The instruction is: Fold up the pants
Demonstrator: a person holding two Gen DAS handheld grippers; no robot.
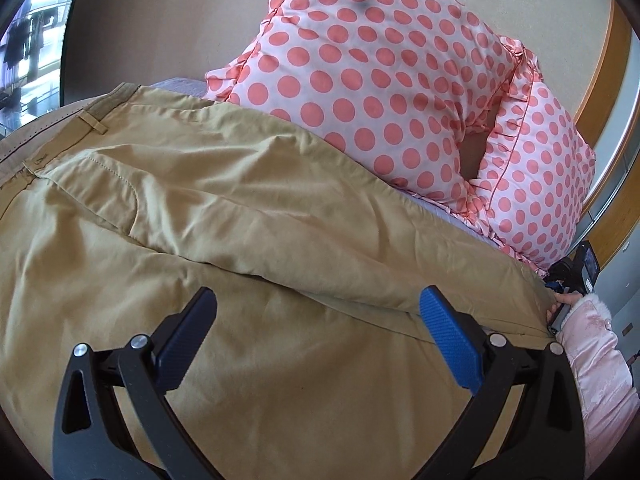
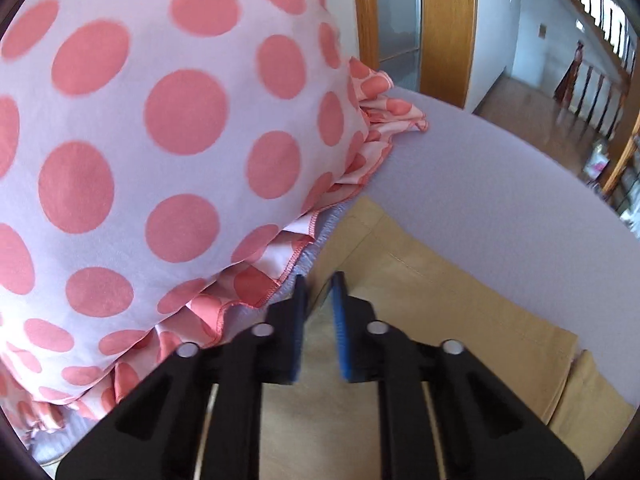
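Observation:
Tan pants (image 1: pixel 200 208) lie spread on a lavender bed sheet (image 2: pixel 500 184), waistband at the far left, one leg folded over the other. My left gripper (image 1: pixel 316 304) is open and empty just above the thigh area. My right gripper (image 2: pixel 320 284) has its jaws nearly closed over the leg end of the pants (image 2: pixel 440 300), close to the hem; I cannot tell whether fabric is pinched. In the left wrist view the right gripper (image 1: pixel 560 304) shows at the far right, at the pants' edge, held by a hand in a pink sleeve.
A pink polka-dot pillow (image 1: pixel 380 80) with ruffled edges lies right behind the pants; it also fills the left of the right wrist view (image 2: pixel 140 140), beside the right gripper. A wooden door frame (image 2: pixel 448 20) and a hallway stand beyond the bed.

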